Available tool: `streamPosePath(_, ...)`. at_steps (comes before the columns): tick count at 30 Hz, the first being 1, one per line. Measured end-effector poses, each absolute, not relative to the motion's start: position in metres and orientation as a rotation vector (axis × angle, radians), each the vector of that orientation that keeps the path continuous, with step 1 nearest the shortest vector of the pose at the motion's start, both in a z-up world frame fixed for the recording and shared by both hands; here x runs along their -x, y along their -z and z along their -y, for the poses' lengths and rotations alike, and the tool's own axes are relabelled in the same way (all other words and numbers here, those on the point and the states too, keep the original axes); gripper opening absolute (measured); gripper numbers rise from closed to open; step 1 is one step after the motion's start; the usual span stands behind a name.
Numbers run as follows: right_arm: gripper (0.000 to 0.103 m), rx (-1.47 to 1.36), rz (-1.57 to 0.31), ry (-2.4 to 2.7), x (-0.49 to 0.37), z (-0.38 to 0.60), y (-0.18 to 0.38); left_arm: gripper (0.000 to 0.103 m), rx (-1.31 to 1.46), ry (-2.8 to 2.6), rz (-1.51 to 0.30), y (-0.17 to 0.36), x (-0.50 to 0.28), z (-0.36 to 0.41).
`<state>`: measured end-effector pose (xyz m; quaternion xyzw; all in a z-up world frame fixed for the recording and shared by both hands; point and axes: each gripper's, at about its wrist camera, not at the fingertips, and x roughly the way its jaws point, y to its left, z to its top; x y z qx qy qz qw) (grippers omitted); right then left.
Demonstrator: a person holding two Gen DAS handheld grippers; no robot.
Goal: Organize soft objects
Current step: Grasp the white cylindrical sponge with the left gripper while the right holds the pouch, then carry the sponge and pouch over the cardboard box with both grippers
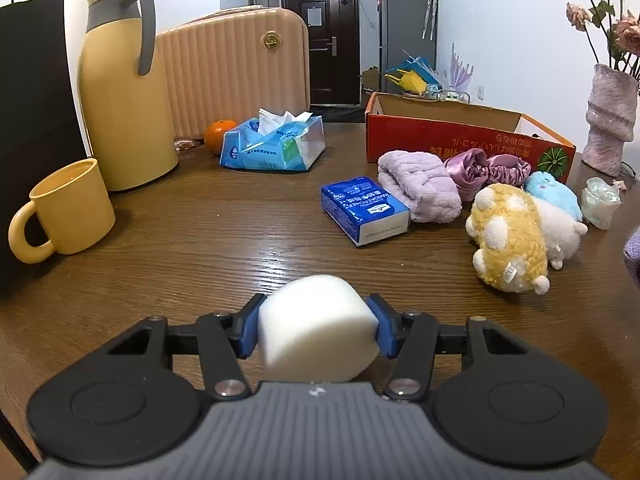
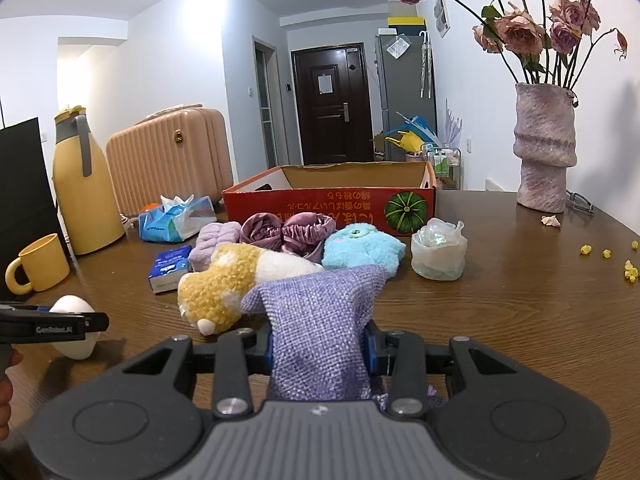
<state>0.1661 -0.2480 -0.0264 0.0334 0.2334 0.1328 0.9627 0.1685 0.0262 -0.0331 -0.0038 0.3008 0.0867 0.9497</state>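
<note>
My left gripper [image 1: 318, 314] is shut on a white sponge block [image 1: 316, 340], its blue pads pressing both sides, low over the wooden table [image 1: 200, 248]. From the right wrist view that sponge [image 2: 72, 306] shows at the far left. My right gripper [image 2: 318, 344] is shut on a purple woven pouch [image 2: 320, 304]. Beyond it lie a yellow plush [image 2: 224, 280], a blue plush [image 2: 360, 246], a lavender towel [image 1: 420, 188] and a purple satin cloth [image 1: 488, 168]. All of these lie in front of an open red cardboard box [image 2: 328, 202].
A yellow mug [image 1: 64, 212], yellow thermos [image 1: 124, 92], orange [image 1: 220, 134] and tissue bag [image 1: 276, 144] stand left. A blue tissue pack [image 1: 364, 210] lies mid-table. A clear plastic bag [image 2: 440, 252] and a vase of flowers [image 2: 544, 148] are on the right.
</note>
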Motion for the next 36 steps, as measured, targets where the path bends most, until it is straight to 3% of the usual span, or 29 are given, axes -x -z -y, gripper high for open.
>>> streamPosePath(17,0.037,-0.043,-0.454,-0.275,-0.165,0.243,0.022,0.055,0.018,-0.164,-0.516,0.015,-0.153,-0.023)
streamPosePath(36,0.037,-0.025,-0.338,-0.25,-0.169,0.234,-0.027,0.055,0.051,-0.085,-0.371,-0.042,-0.15,-0.001)
